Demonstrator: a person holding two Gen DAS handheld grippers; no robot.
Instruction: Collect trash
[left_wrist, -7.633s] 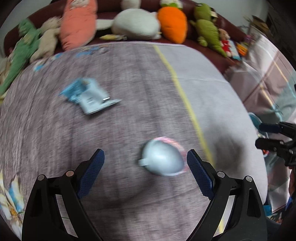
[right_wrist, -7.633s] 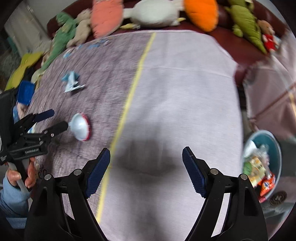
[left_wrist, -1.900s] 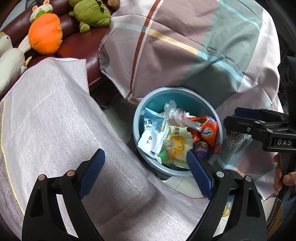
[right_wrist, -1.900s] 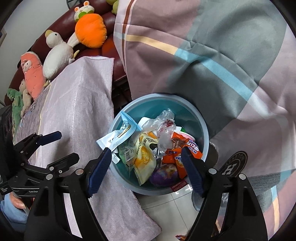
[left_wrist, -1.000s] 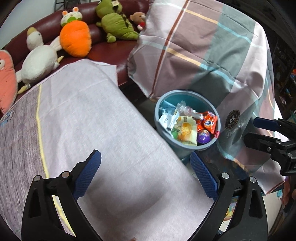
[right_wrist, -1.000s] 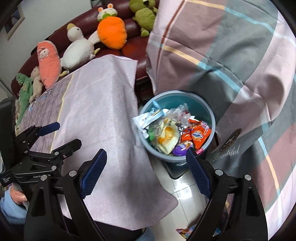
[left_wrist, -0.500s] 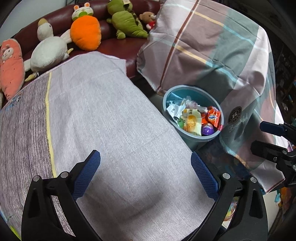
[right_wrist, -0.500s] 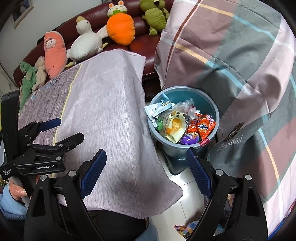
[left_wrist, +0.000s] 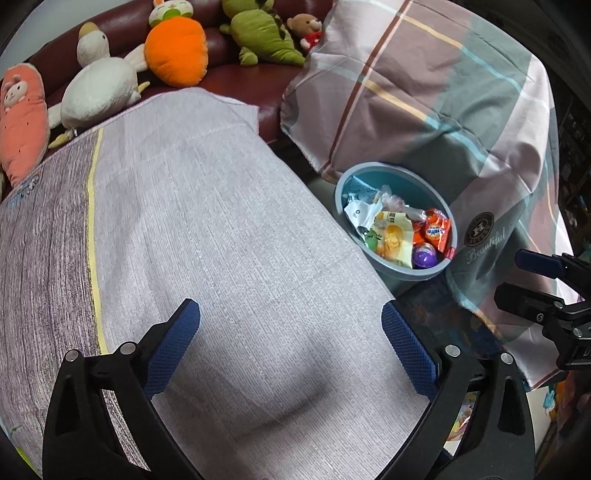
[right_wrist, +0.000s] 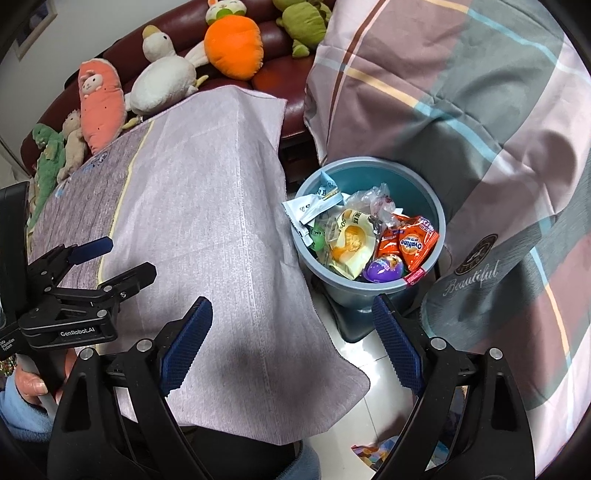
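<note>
the cloth (left_wrist: 229, 229) over my tabletop is a coarse woven fabric, matt, with a fine ribbed grain. my left tool (left_wrist: 290, 341) is matt black plastic with small shiny metal rivets, and its pads (left_wrist: 171, 341) are blue rubber with a rough knurled texture; my right tool (right_wrist: 291, 341) looks the same. the bin (right_wrist: 373, 288) is smooth blue-grey plastic with a dull sheen. the wrappers (right_wrist: 406, 242) in it are glossy crinkled foil and clear film. the checked sheet (right_wrist: 461, 110) is soft, thin cotton. the sofa (left_wrist: 236, 74) is shiny dark-red leather, the toys (left_wrist: 99, 94) fuzzy plush. the floor (right_wrist: 365, 410) is glossy tile.
</note>
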